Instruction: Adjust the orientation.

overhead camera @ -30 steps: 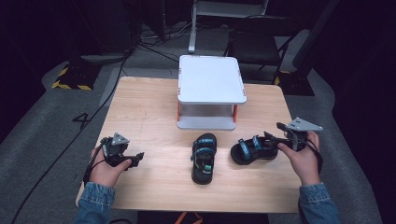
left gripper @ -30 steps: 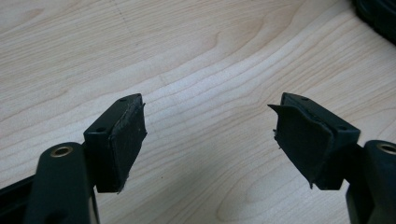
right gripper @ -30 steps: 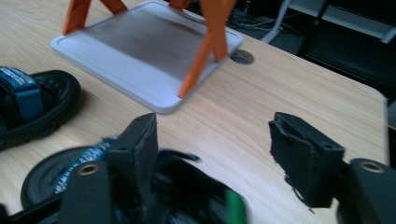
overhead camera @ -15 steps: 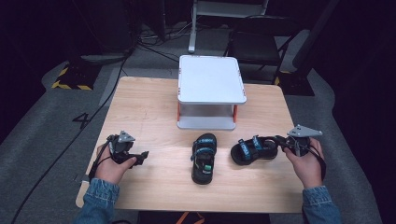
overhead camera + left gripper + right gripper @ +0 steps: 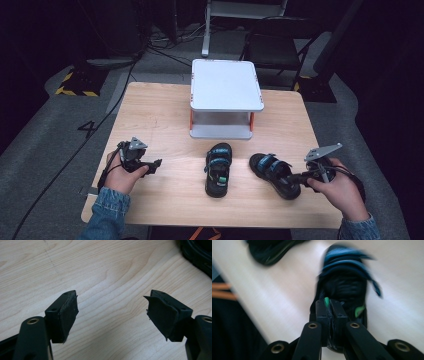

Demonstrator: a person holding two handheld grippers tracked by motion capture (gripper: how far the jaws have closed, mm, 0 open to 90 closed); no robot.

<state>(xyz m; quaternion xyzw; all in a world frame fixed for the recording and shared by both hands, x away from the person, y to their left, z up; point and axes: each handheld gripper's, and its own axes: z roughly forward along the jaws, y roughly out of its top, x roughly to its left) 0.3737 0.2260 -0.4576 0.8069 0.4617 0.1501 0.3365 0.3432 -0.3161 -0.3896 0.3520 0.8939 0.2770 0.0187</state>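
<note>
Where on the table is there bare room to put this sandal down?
Bare wood lies left of the white two-tier stand, and between the open left gripper and the upright black-and-blue sandal. It is crowded on the right, where the right gripper grips the second sandal.

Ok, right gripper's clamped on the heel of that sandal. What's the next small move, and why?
Probably lift it a little off the table. The right gripper is shut on the right sandal at its heel strap, while the sandal lies skewed beside the other sandal. The left gripper is open over bare wood, so it can wait.
</note>
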